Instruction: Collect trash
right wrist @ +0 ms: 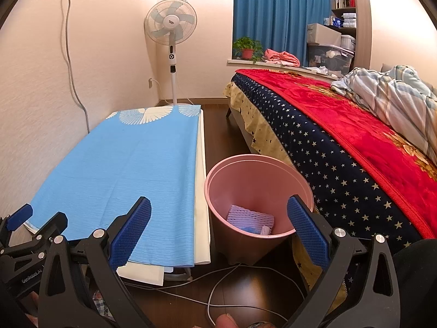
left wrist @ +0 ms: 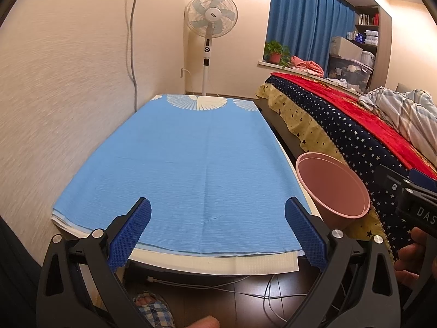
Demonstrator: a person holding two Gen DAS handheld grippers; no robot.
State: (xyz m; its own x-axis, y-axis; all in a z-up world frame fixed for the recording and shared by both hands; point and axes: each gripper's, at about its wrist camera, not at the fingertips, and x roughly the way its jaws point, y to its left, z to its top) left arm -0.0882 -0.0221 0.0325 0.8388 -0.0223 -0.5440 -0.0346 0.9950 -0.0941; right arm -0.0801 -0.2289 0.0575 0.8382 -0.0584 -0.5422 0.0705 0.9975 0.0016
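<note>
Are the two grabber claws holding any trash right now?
No. The left gripper and the right gripper are both open with nothing between their fingers. The trash lies inside the pink bin.

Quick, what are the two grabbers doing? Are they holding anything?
Left gripper: jaws open, holding nothing, over the blue cloth-covered table.
Right gripper: jaws open, holding nothing.

Ahead of you the bench (left wrist: pixel 191 164) runs along the left wall (left wrist: pixel 68 82) toward a fan (left wrist: pixel 210 16) in the far corner. Right of it stands the bed (right wrist: pixel 341 136), with blue curtains (right wrist: pixel 275 13) and shelves (right wrist: pixel 344 8) beyond. The floor (right wrist: pixel 215 120) is dark wood.
</note>
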